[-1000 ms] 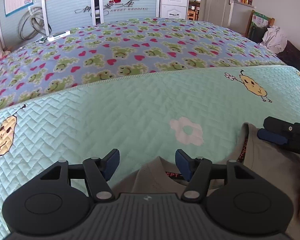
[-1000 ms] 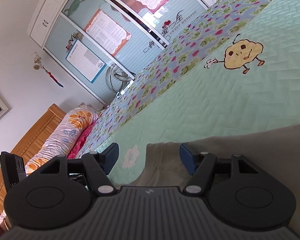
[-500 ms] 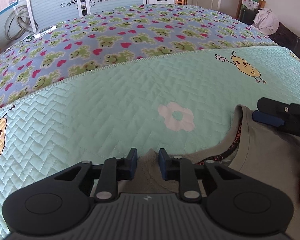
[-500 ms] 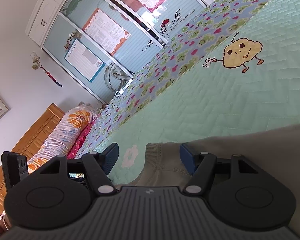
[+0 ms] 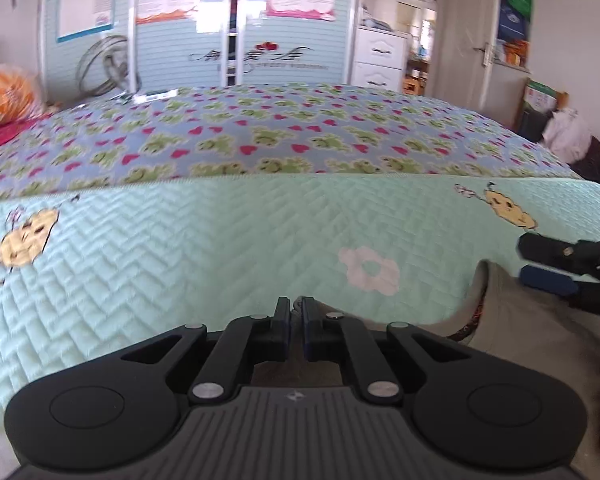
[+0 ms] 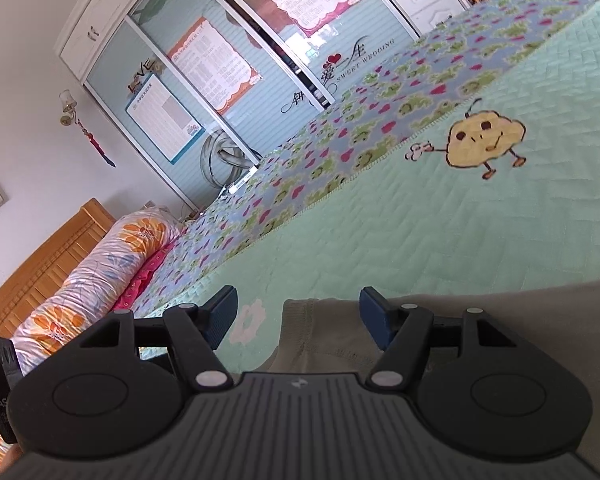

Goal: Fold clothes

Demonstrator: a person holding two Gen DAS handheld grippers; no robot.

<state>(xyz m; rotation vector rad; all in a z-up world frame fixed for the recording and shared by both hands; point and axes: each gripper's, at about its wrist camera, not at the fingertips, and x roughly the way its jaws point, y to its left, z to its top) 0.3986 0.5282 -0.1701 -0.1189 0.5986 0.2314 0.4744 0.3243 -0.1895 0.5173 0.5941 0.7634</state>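
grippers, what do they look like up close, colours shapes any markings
Both match: the left gripper and right gripper have matte black bodies with a ribbed grey central panel bearing a small logo, a round embossed disc on each side, angled black linkage arms with silver pivot pins, and dark blue finger pads. No cables or sleeves show.

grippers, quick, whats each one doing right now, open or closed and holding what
Left gripper: closed, pinching the edge of the grey-green shirt.
Right gripper: open, jaws either side of the shirt's edge, holding nothing.
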